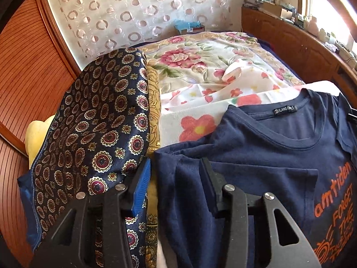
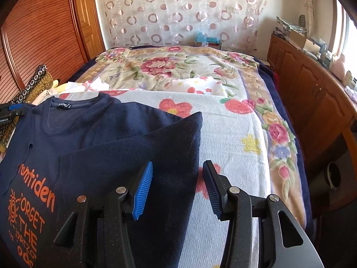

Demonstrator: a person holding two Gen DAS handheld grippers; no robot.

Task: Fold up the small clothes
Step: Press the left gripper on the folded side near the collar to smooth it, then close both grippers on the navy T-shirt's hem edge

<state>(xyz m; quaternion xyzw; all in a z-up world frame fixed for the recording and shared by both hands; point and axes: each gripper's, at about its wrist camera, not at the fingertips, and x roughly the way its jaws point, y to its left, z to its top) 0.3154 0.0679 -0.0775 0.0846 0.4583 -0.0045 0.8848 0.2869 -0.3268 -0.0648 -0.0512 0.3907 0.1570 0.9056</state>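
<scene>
The navy T-shirt (image 2: 93,134) lies chest-up on the bed (image 2: 234,120), collar toward 12 o'clock. Both the left tongs (image 1: 176,178) and right tongs (image 2: 178,185) gape wide, holding nothing. Soft, light, limp cotton; a grip on the sleeve-fold edge looks best.

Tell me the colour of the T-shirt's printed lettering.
Orange, on the navy T-shirt; clearest in the right wrist view.

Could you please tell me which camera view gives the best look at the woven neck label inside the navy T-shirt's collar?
The left wrist view: the black woven neck label sits near centre, facing the camera, its pale lettering visible though blurred. The right wrist view shows the same label smaller, tilted and off to the left of the navy blue cotton T-shirt.
</scene>
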